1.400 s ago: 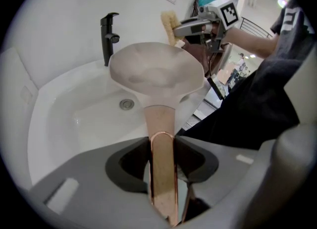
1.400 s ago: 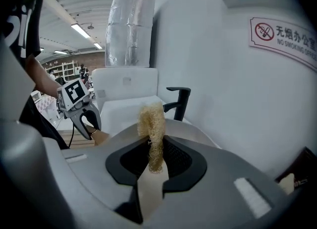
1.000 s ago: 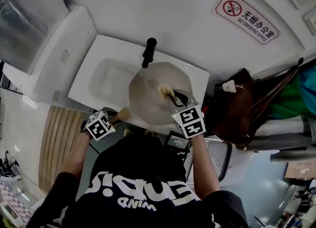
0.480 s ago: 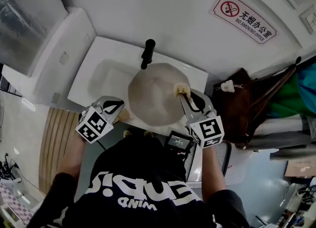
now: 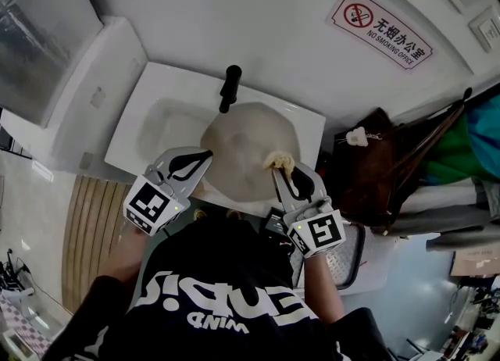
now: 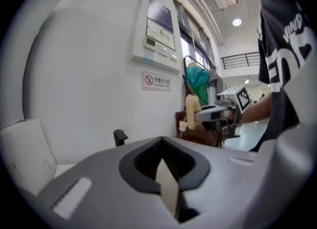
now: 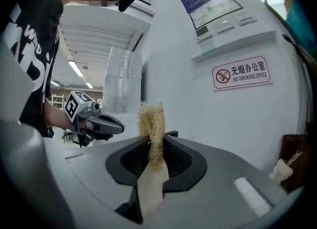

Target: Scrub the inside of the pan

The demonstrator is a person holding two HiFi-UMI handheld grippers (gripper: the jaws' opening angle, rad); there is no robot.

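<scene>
White wall (image 5: 258,16) fills the far side of the scene, and below it a white sink (image 5: 148,101) is set in a pale desk (image 5: 94,78). At the near edge is the person's black shirt (image 5: 219,297) with white lettering.

The pan (image 5: 238,137) sits in the right part of the sink, its dull beige inside facing up. A black stub (image 5: 229,86) stands at its far rim; whether it is a tap or the pan's handle cannot be told. A dark brown bag (image 5: 375,172) lies to the right of the sink.

The left tool (image 5: 208,154) is over the pan's near left rim. In the left gripper view its (image 6: 161,148) jaws are pressed together with nothing between them.

The right tool (image 5: 280,173) is over the pan's near right rim. It pinches a pale yellow, fibrous scrubber (image 5: 280,162), which in the right gripper view stands upright (image 7: 152,124) between the closed jaws (image 7: 154,149), against the wall.

A red and white no-smoking sign (image 5: 380,30) hangs on the wall, far right.
</scene>
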